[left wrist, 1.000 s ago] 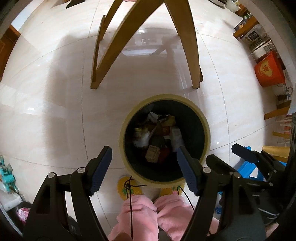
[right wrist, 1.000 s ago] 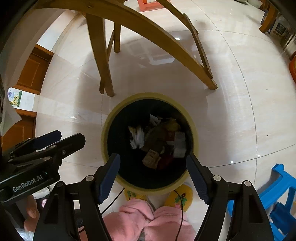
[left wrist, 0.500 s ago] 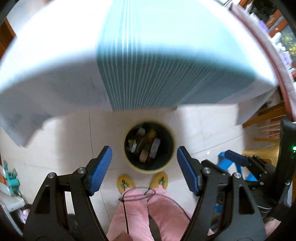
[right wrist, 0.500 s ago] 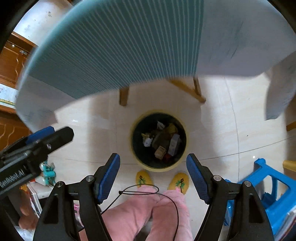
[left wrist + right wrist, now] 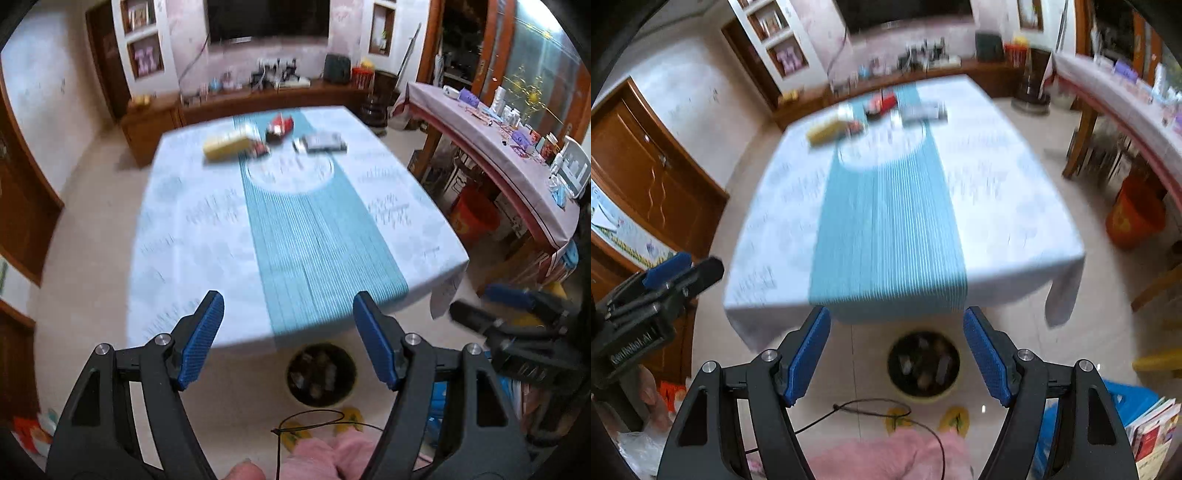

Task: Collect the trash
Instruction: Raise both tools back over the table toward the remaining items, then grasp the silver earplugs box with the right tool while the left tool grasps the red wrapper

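My left gripper (image 5: 288, 339) is open and empty, held above the near edge of the table (image 5: 192, 236) with its white and teal cloth. My right gripper (image 5: 897, 354) is open and empty too, at about the same height. Below them on the floor stands the yellow-rimmed bin (image 5: 321, 374) (image 5: 923, 367) with trash inside. At the table's far end lie a yellow box (image 5: 229, 146) (image 5: 827, 131), a red packet (image 5: 280, 124) (image 5: 882, 101) and a grey flat pack (image 5: 324, 142) (image 5: 923, 110). The views are blurred by motion.
A long side table (image 5: 517, 166) with bottles and boxes runs along the right. An orange bucket (image 5: 476, 219) (image 5: 1134, 218) stands under it. A blue stool (image 5: 1123, 398) is at the lower right. The person's pink trousers (image 5: 886, 458) and yellow slippers (image 5: 955, 415) show below.
Both grippers have risen from just over the bin, past the table's edge, to above the tabletop, and tilted up. The bin now looks small and the table's far end shows.
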### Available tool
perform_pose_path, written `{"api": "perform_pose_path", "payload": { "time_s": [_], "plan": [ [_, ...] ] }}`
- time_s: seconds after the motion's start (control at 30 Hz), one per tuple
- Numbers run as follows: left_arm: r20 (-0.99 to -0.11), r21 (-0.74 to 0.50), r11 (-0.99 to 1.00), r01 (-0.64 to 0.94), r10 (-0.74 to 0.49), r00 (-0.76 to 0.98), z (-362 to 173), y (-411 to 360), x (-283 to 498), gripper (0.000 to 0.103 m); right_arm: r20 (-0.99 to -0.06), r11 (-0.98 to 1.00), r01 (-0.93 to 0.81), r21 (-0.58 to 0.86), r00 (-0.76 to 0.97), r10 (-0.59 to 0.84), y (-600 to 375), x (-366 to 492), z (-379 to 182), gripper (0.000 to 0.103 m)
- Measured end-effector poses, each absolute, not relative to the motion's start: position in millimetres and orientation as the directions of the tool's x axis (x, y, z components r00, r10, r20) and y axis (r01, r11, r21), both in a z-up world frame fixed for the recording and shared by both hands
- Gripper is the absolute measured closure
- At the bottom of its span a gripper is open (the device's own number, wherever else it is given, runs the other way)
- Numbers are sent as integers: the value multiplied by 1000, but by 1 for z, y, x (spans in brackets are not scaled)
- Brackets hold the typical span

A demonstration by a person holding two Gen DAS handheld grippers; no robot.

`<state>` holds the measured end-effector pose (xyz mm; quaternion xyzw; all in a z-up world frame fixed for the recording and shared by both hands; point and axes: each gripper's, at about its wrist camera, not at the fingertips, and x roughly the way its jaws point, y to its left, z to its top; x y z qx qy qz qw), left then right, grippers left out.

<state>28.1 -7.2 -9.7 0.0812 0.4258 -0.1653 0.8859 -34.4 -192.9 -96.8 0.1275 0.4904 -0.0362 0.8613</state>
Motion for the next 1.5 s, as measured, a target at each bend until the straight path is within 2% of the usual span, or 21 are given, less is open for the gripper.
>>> {"api": "perform_pose_path", "payload": {
  "time_s": [0.27, 0.6, 0.73, 0.87, 1.0, 1.13, 1.3, 1.5],
  "plan": [
    [-692, 121, 941, 316, -148, 707, 86, 6, 53, 33, -793, 974, 153, 164, 608, 38, -193, -5, 10, 27],
    [-694, 60, 955, 291, -170, 700, 173, 17, 137, 33, -749, 988, 107, 111, 662, 12, -202, 84, 127, 27],
    [-718, 26, 958, 287, -182, 672, 194, 2, 196, 33, -746, 995, 74, 67, 666, 1, -218, 138, 154, 27],
    [-719, 43, 961, 273, -160, 677, 200, -29, 265, 33, -759, 999, 25, 35, 651, 11, -247, 212, 163, 27],
    [-741, 35, 964, 265, -153, 654, 184, -67, 334, 33, -766, 998, -64, 3, 641, 44, -282, 304, 153, 28],
    [-769, 25, 962, 272, -155, 620, 144, -114, 426, 33, -792, 983, -184, -30, 604, 88, -306, 389, 117, 28],
    [-829, -37, 966, 255, -172, 532, 61, -157, 521, 33, -864, 929, -371, -10, 471, 178, -332, 493, 13, 28],
    [-890, -53, 976, 210, -141, 433, -50, -187, 591, 33, -923, 896, -441, 49, 324, 210, -354, 559, -122, 27]
  ]
}}
